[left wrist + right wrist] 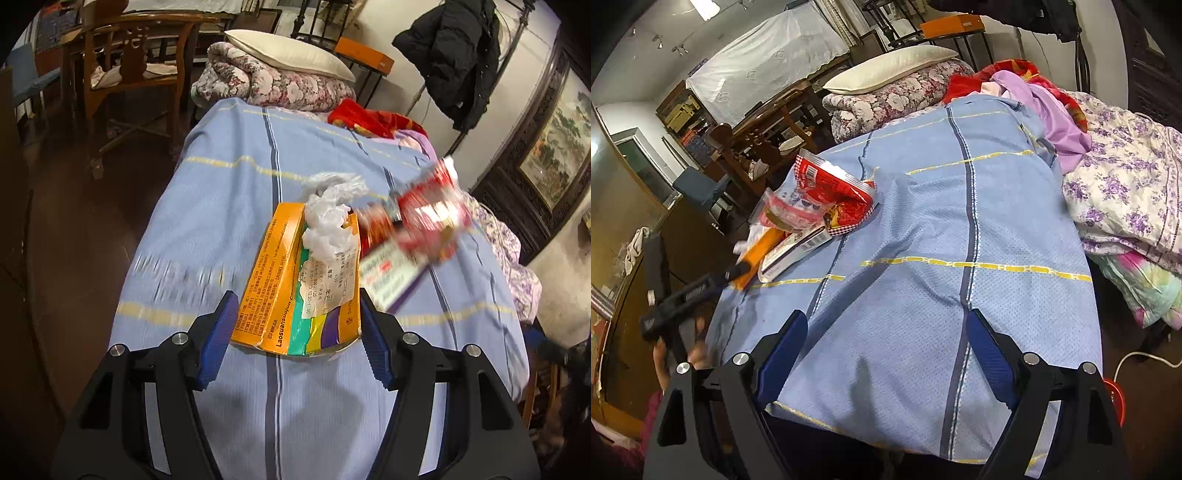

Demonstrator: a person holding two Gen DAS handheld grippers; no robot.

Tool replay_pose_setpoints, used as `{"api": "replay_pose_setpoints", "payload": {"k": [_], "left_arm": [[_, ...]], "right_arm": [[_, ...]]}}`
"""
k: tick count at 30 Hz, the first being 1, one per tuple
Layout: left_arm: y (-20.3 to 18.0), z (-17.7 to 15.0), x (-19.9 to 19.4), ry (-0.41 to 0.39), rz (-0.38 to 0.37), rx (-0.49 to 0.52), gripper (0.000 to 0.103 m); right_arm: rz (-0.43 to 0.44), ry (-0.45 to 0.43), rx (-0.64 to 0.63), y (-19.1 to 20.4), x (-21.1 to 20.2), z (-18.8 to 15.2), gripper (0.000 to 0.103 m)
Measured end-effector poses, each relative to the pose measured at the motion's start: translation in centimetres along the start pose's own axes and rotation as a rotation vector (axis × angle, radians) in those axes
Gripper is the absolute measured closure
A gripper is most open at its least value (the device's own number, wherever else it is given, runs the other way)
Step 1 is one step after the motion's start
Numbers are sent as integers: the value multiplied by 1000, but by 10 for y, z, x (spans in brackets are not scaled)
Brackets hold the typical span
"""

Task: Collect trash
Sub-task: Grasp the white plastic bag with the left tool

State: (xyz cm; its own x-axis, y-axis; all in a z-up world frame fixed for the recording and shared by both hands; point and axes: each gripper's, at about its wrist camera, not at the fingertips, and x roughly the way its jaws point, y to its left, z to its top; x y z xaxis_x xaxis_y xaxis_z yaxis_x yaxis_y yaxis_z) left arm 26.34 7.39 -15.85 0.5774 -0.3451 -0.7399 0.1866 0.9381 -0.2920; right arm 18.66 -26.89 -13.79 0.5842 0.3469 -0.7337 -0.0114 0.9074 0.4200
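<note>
An open orange cardboard box sits between the blue pads of my left gripper, which is shut on its two long sides. Crumpled white plastic, a paper receipt and coloured wrappers fill the box. Red snack wrappers and a white and purple carton lie blurred just right of it on the blue striped sheet. In the right wrist view the same pile lies at the bed's left edge, with the left gripper on the orange box. My right gripper hangs open over bare sheet.
A cream pillow on a folded floral quilt lies at the bed's head. A purple-flowered quilt and lilac cloth lie along the right side. A wooden chair stands left; a black coat hangs behind.
</note>
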Motion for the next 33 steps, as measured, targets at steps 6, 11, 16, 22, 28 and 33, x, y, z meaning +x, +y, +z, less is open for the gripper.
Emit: {"api": "replay_pose_setpoints", "payload": {"k": [6,11,16,22,28,33], "left_arm": [[-7,-18,-26,9,33,44,35],[-13,3,-34,-36,34,64,33],[-34,28,-14,-47,50,132,33],[-45,40,31,10,89,178,34],[-41,46,40,16,42,149,72],[-51,43,20,-19,-1,182,80]], "right_arm": [[22,-1,-9,6,-1,-4,17],[35,-9,-12,8,-4,-7,17],[30,-15,-4,3,-8,-8,17],[19,-20,10,-7,-8,-6,17],[9,-11,16,-12,-3,-5,17],[10,-19,-2,-6,-3,-5,17]]}}
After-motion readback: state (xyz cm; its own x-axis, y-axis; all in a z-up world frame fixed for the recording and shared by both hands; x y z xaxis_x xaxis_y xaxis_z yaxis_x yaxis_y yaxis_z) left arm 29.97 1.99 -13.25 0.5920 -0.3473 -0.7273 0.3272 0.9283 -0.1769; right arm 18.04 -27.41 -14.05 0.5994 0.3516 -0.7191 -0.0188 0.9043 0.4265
